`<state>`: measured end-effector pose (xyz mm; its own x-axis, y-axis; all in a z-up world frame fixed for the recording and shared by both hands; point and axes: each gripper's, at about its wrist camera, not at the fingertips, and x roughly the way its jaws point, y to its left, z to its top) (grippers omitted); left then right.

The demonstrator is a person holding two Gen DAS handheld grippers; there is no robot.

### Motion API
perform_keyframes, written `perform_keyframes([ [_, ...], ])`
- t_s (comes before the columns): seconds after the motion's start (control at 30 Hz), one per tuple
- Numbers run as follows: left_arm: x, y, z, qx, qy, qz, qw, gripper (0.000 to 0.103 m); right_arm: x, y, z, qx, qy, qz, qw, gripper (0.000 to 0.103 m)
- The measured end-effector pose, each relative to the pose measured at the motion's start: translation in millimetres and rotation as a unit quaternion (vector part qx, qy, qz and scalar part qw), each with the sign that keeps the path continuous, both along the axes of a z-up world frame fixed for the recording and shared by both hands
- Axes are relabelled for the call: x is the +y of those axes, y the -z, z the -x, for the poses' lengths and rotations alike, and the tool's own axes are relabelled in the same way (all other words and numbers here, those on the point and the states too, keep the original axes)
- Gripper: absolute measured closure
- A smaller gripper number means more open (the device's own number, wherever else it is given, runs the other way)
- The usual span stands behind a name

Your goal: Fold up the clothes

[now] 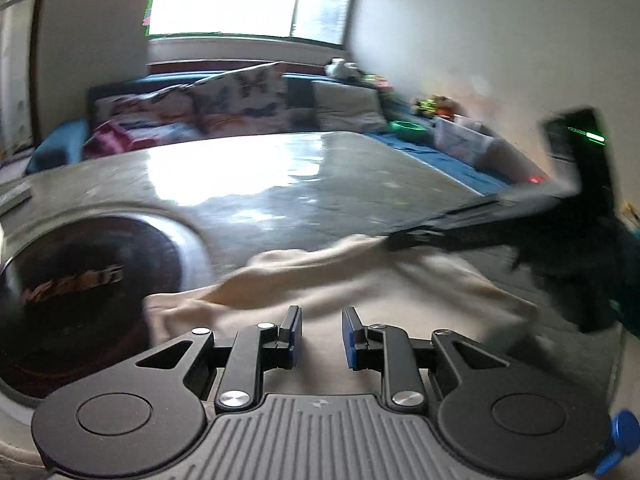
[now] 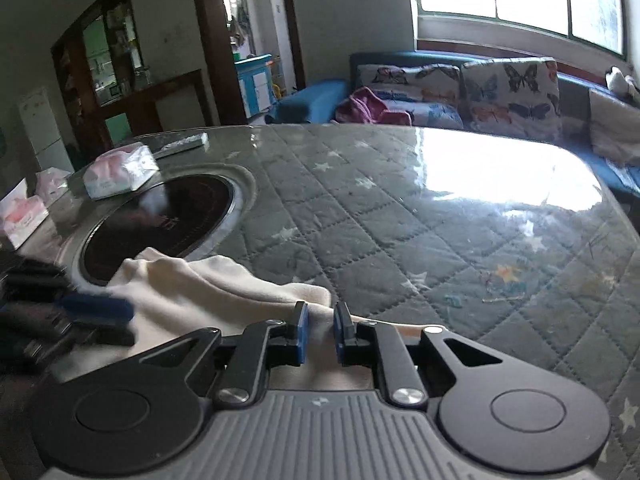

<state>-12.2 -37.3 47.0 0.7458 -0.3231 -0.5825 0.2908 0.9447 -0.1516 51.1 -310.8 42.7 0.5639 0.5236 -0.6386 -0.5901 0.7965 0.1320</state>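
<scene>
**Cream cloth on the table**

Left wrist view: the left gripper (image 1: 322, 330) stood with its tongs apart over the cream cloth (image 1: 304, 276). The right gripper (image 1: 416, 236) seemed to pinch an edge. It was best to lift slowly, with corners even.

Right wrist view: the right gripper (image 2: 320, 332) had its tongs a little apart with cloth (image 2: 192, 292) between them. The cloth looked soft and bunched, beside the round cooktop (image 2: 160, 220) on the table (image 2: 400, 208).
</scene>
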Motion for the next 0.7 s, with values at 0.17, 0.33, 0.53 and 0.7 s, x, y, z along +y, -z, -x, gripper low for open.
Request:
perform_keyframes([
  [0.17, 17.8, 3.6, -5.8, 0.008, -0.028, 0.005, 0.9996, 0.077, 2.0, 2.7, 7.2, 0.000, -0.007, 0.013, 1.000, 0.088],
  [0.33, 32.7, 3.1, -6.6, 0.009, -0.047, 0.012, 0.9988, 0.078, -1.2, 0.8, 13.6, -0.005, -0.004, 0.012, 1.000, 0.088],
  [0.53, 23.6, 5.5, -30.6, 0.011, -0.044, 0.020, 0.9988, 0.078, 10.3, -2.3, 29.1, -0.012, -0.032, 0.009, 0.999, 0.087],
  [0.7, 30.8, 8.0, -46.2, 0.034, -0.063, 0.025, 0.9971, 0.080, 20.2, 3.5, 39.8, -0.007, -0.055, 0.022, 0.998, 0.087],
])
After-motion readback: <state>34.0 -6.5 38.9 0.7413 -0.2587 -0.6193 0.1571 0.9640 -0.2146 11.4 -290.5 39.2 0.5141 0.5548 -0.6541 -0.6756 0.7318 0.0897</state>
